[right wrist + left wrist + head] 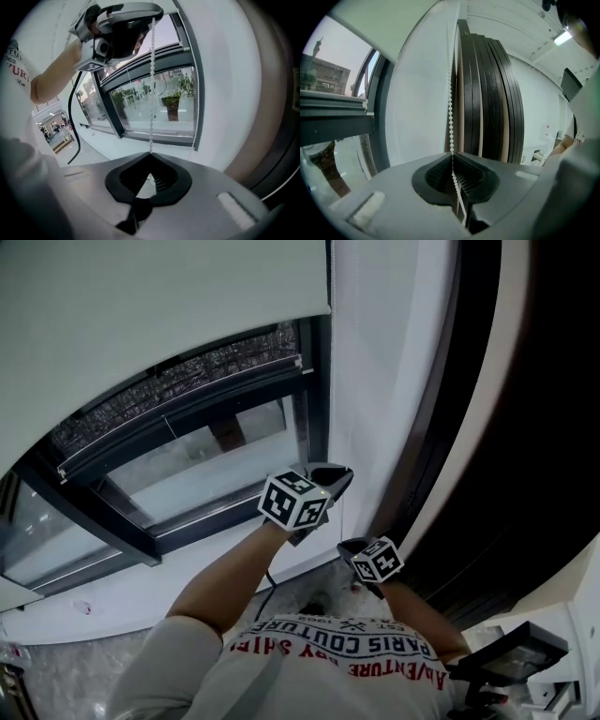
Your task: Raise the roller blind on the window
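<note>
The pale roller blind [141,306] covers the upper part of the window [216,465], and its lower edge leaves the dark frame and glass showing. A white bead chain [450,103] hangs beside the window's right edge. My left gripper [337,476] is shut on this chain, which runs down into its closed jaws [452,157]. Lower on the same strand [152,84], my right gripper [150,153] is also shut on the chain, straight below the left gripper [126,28]. The chain's other strand [196,93] hangs free against the frame. In the head view the right gripper [349,549] sits below and to the right of the left one.
A white wall strip [394,352] stands right of the window, then a stack of dark panels [492,93]. A black cable [270,579] trails from the left gripper to the floor. Equipment [506,662] sits at the lower right.
</note>
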{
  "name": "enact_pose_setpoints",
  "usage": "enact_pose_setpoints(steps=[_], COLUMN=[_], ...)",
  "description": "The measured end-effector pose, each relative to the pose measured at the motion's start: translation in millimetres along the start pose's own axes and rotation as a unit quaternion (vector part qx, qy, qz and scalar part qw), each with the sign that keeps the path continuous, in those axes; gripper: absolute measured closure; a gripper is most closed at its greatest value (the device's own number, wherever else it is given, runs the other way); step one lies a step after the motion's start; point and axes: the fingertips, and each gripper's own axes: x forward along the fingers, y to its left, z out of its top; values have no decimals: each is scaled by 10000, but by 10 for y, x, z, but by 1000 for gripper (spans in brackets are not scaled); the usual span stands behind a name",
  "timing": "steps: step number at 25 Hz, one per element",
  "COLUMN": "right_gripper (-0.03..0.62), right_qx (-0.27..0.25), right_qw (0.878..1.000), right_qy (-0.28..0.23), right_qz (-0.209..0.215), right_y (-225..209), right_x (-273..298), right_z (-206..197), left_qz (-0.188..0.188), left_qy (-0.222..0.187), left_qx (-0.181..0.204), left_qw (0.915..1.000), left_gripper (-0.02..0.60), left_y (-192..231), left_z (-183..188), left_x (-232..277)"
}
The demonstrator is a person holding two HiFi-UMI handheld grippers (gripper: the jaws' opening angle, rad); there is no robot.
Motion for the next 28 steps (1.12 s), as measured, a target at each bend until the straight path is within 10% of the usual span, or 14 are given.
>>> enact_pose_setpoints(steps=[16,28], right_gripper=[530,468], right_qx=[516,-506], right_qw=[9981,9653], right_qy=[-343,-2550], right_qz=[45,-222], right_y=[-200,-254], right_x=[-227,-1980], right_z=[71,2299], left_qz=[75,146], left_qy=[-80,-6], left_qx=[27,106], left_qw=[9999,9998], left_gripper=[569,569], left_y=[-68,-258], left_z=[-57,-84], left_x=[-21,-101])
